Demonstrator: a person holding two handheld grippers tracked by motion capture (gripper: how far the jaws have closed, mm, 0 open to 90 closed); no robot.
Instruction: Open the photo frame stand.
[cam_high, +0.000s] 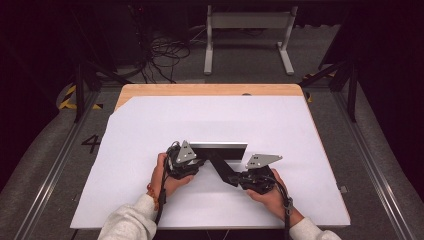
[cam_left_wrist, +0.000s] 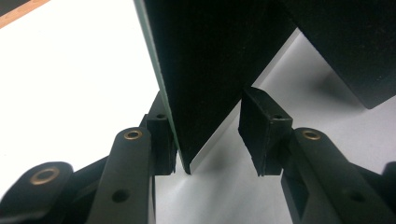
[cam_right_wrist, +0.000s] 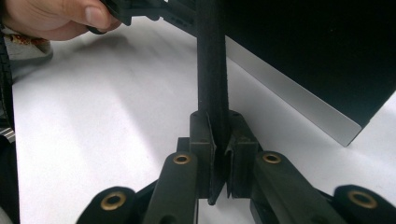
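A black folded board (cam_high: 220, 152) with a pale grey edge lies on the white sheet (cam_high: 150, 125) at mid table. My left gripper (cam_high: 200, 161) is at its left end. In the left gripper view a corner of a black panel (cam_left_wrist: 205, 56) stands between the jaws of the left gripper (cam_left_wrist: 212, 140); it touches one pad (cam_left_wrist: 161, 140), while the other pad (cam_left_wrist: 261, 135) stands apart from it. My right gripper (cam_high: 236, 177) is at the end of a slanting black flap. That flap (cam_right_wrist: 212, 60) stands edge-on in the right gripper (cam_right_wrist: 218, 140), both pads pressed on it.
The white sheet covers most of a wooden table (cam_high: 210, 89). A white metal stand (cam_high: 247, 30) and loose cables (cam_high: 165, 55) are on the floor beyond it. The person's other hand (cam_right_wrist: 51, 18) shows at the upper left of the right gripper view.
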